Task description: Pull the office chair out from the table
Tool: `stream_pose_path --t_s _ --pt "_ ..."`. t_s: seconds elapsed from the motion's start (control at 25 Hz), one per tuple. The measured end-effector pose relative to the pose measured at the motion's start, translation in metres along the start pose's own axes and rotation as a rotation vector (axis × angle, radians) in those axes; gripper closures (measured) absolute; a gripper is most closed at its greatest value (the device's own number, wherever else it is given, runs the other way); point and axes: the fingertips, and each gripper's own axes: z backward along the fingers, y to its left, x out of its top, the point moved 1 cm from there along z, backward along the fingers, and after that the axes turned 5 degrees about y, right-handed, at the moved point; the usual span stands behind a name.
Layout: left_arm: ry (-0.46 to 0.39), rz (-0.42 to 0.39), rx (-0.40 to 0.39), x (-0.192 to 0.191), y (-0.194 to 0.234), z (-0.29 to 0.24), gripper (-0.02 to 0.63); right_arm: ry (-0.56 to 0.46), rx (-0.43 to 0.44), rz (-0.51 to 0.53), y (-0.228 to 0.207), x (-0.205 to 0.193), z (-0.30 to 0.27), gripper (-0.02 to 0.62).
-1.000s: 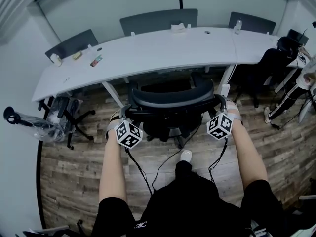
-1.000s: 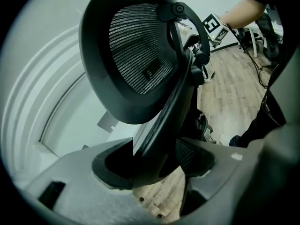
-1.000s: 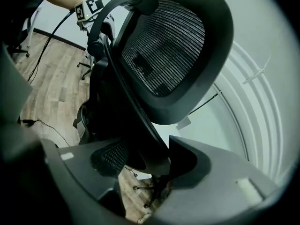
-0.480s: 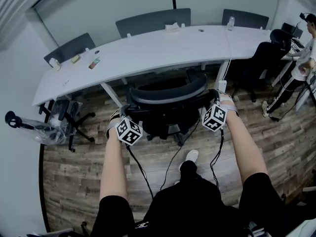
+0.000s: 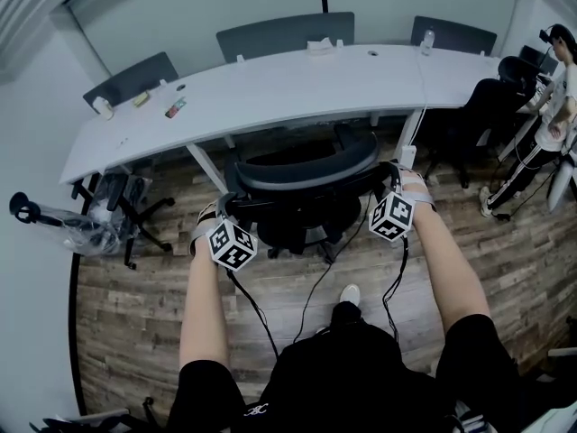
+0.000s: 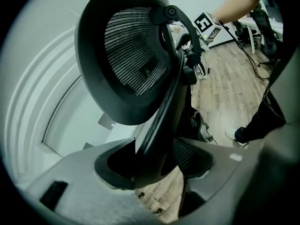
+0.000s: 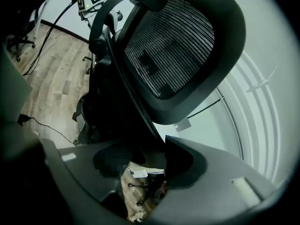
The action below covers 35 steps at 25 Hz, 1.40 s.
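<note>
Behind its backrest (image 5: 302, 177), the office chair (image 5: 305, 213) seat is partly hidden.

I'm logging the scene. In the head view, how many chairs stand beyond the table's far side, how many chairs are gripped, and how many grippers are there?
Far chairs: 3 (left, middle, right), beyond the table
Office chair, gripped: 1
Grippers: 2, left gripper and right gripper
Total: 6

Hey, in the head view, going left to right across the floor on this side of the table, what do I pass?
You pass the wrapped chair → left gripper → office chair → right gripper → black chair → person.
</note>
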Motion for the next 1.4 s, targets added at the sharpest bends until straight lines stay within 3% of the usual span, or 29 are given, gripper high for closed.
stream_pose_path --t_s 0.36,0.6,0.84,1.04,1.12,1.16,1.2,1.24,1.32,1.36,1.4 --pt "0.02 0.014 0.018 -0.044 0.004 0.023 0.354 -0.09 0.041 0.035 0.026 0.036 0.019 0.374" --pt "0.076 0.025 0.047 -0.08 0.012 0.034 0.348 -0.157 0.071 0.02 0.053 0.061 0.047 0.376" --pt "0.065 0.059 0.062 -0.096 0.009 0.046 0.336 -0.197 0.086 -0.014 0.066 0.071 0.063 0.376" --pt "0.053 0.167 0.178 -0.101 0.007 0.057 0.284 -0.225 0.085 -0.041 0.071 0.078 0.067 0.369" --pt "0.053 0.215 0.235 -0.101 0.0 0.068 0.27 -0.25 0.047 -0.113 0.07 0.074 0.075 0.35" --pt "0.045 0.241 0.253 -0.099 -0.005 0.075 0.265 -0.271 0.017 -0.183 0.066 0.071 0.083 0.37" --pt "0.028 0.272 0.262 -0.096 -0.009 0.082 0.263 -0.293 -0.017 -0.265 0.061 0.069 0.092 0.481" --pt "0.006 0.306 0.266 -0.093 -0.013 0.09 0.271 -0.314 -0.049 -0.343 0.056 0.068 0.102 0.543" --pt "-0.06 0.382 0.282 -0.084 -0.02 0.106 0.28 -0.348 -0.067 -0.475 0.052 0.07 0.12 0.586" --pt "-0.109 0.434 0.296 -0.079 -0.022 0.117 0.322 -0.364 -0.048 -0.537 0.053 0.073 0.129 0.586" --pt "-0.161 0.499 0.313 -0.073 -0.024 0.128 0.41 -0.38 -0.018 -0.598 0.056 0.078 0.137 0.588"
